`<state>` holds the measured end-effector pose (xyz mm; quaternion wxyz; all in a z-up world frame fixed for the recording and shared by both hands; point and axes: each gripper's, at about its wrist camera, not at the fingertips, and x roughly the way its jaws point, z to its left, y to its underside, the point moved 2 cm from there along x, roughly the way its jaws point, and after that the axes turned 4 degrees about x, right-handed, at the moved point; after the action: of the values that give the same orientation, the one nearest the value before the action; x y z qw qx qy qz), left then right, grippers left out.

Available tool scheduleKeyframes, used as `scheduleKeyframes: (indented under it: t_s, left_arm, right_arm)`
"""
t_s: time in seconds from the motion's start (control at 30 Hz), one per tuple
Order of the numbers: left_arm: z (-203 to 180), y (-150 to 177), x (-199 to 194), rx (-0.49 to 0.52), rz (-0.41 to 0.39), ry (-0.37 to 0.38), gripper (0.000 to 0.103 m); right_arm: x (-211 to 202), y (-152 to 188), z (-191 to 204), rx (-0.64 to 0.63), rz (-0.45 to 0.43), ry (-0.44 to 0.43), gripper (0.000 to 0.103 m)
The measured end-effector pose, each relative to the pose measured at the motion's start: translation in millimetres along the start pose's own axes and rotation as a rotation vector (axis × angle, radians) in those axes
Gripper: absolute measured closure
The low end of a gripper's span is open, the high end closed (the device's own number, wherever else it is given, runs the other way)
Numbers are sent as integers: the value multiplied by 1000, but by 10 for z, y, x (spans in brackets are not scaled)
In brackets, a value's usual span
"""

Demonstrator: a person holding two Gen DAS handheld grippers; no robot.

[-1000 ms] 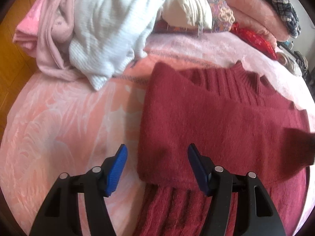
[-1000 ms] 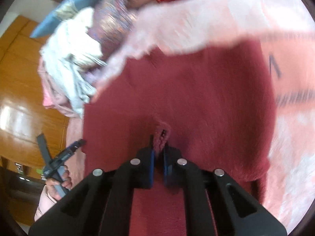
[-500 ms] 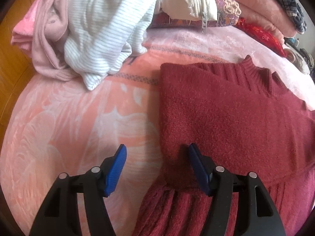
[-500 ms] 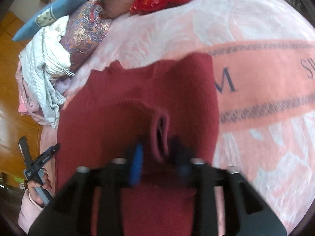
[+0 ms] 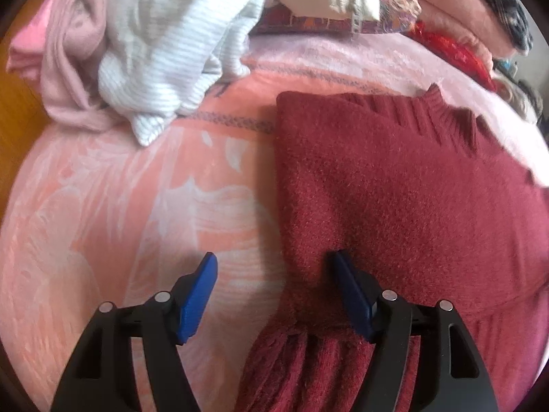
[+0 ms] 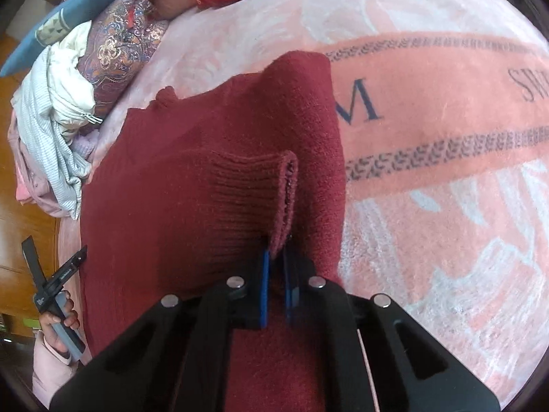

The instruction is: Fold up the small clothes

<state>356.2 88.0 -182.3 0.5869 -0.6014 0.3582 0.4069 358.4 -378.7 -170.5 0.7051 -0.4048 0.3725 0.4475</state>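
On the pink blanket (image 5: 120, 206), the left gripper (image 5: 272, 269), jaws spread wide and empty, has drifted to the folded red sweater (image 5: 394, 189)'s left edge. Further right, the right gripper (image 6: 276, 261) stays pinched on the ribbed cuff (image 6: 254, 192), now carried across the body; the sleeve fold looks nearly laid.

Left tongs (image 5: 274, 274) spread wide, pointing forward and down. Right tongs (image 6: 276, 257) pinched nearly closed on sweater cuff (image 6: 286, 192).

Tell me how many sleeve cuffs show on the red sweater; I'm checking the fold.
1. A ribbed cuff is pinched in the right gripper above the red sweater. The other cuff isn't visible, perhaps folded under.
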Motion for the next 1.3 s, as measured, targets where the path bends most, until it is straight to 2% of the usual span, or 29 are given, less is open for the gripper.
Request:
scheduleKeyframes:
  t_s: [0.07, 0.1, 0.23, 0.33, 0.4, 0.47, 0.57, 0.63, 0.83, 1.3]
  left_arm:
    - [103, 31, -113, -35, -1, 45, 33]
    - [144, 67, -183, -39, -8, 59, 31]
    - [281, 390, -501, 42, -37, 48, 21]
    - [344, 742, -651, 114, -21, 19, 19]
    - [382, 1023, -733, 135, 4, 16, 19]
    - [403, 1261, -794, 139, 29, 16, 19]
    - [442, 1604, -885, 145, 58, 9, 17]
    - [448, 1786, -930, 153, 71, 0, 17]
    - [499, 2236, -1048, 151, 107, 15, 16]
    - [359, 2773, -1218, 134, 157, 93, 17]
  right_arm:
    - [-146, 81, 19, -21, -25, -3, 81]
    - [-226, 141, 29, -35, -34, -5, 80]
    - [-514, 539, 38, -80, -38, -10, 65]
    - [-634, 968, 12, -133, -12, 29, 63]
    - [-728, 1320, -23, -156, 2, 48, 59]
    - [-791, 1621, -59, -153, 19, 51, 49]
    - [-878, 2072, -152, -129, 45, 51, 44]
    - [-944, 2365, -242, -112, 67, 45, 44]
    - [-1075, 2925, -412, -104, 112, 53, 40]
    - [-1109, 3373, -357, -126, 151, -33, 38]
